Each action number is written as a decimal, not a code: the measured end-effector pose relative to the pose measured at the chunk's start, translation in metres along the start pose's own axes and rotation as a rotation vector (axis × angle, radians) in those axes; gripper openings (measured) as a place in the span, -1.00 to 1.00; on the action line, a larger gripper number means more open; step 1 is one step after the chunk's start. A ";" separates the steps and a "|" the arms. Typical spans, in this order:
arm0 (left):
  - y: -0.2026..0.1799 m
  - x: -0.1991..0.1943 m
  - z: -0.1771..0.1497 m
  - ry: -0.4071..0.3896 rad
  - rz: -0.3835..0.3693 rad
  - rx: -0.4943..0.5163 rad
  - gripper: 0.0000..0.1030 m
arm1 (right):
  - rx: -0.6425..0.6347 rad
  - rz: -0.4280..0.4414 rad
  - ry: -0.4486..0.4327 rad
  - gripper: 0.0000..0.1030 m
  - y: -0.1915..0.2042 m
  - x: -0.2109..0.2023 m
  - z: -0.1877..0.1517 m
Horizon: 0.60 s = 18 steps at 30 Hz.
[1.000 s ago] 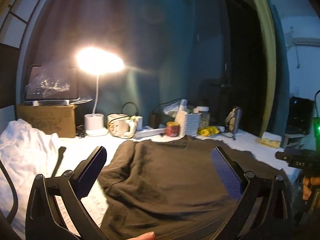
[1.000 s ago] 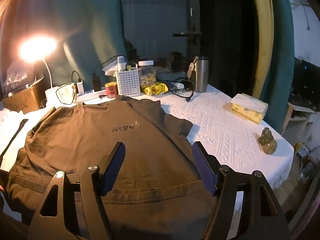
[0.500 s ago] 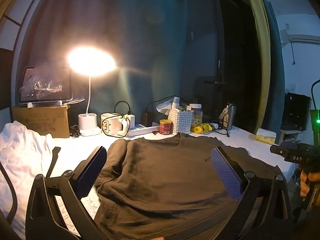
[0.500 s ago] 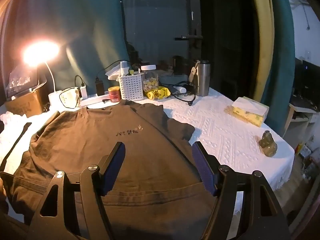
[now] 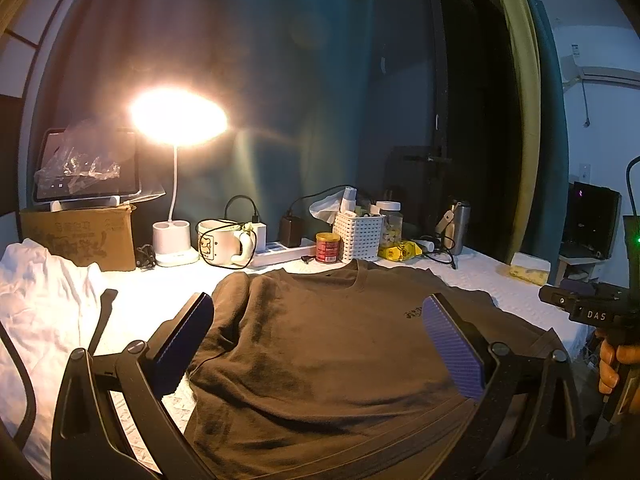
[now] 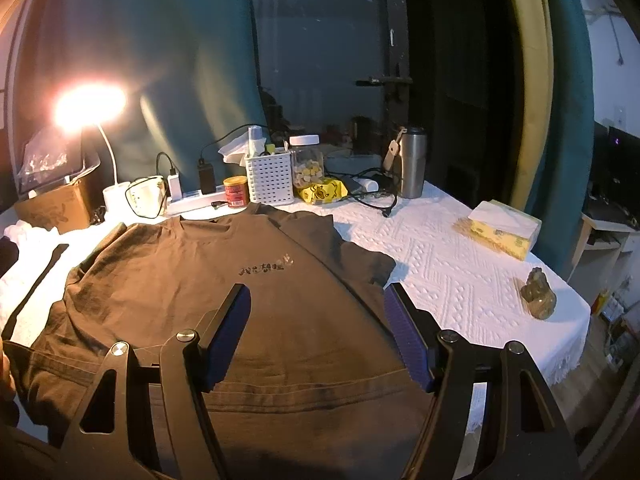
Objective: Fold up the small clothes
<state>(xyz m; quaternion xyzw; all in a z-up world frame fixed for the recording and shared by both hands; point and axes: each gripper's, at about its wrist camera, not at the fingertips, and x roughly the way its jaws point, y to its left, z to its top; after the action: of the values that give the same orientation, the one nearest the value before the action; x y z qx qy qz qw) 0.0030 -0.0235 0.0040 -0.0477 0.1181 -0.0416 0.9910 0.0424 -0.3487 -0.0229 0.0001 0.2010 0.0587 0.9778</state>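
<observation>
Between the wide-spread blue pads of the left gripper (image 5: 316,344) lies only the brown T-shirt (image 5: 328,344), and the right gripper (image 6: 318,334) hovers just as wide over the same shirt (image 6: 224,292), neither holding anything. One shirt, spread face up on the white tablecloth (image 6: 452,276), collar toward the far clutter, small dark print on the chest, hem nearest the grippers, its right sleeve rumpled. Past the collar stand one white basket (image 6: 269,178), one red tin (image 6: 236,192), one lidded jar (image 6: 306,160), one steel flask (image 6: 412,164), one mug (image 5: 218,242) and one lit desk lamp (image 5: 176,184). A tissue box (image 6: 500,234) and a small figurine (image 6: 538,292) sit well apart on the right. White cloth (image 5: 36,308) is heaped to the left, beside a cardboard box (image 5: 80,236)
</observation>
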 end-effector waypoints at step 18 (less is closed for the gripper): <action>0.002 -0.001 -0.001 0.008 -0.010 -0.016 1.00 | -0.002 0.002 -0.002 0.41 0.001 0.000 -0.003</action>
<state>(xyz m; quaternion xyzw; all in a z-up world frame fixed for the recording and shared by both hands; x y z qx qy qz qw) 0.0018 -0.0214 0.0035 -0.0562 0.1224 -0.0457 0.9898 0.0410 -0.3478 -0.0254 -0.0007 0.1999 0.0598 0.9780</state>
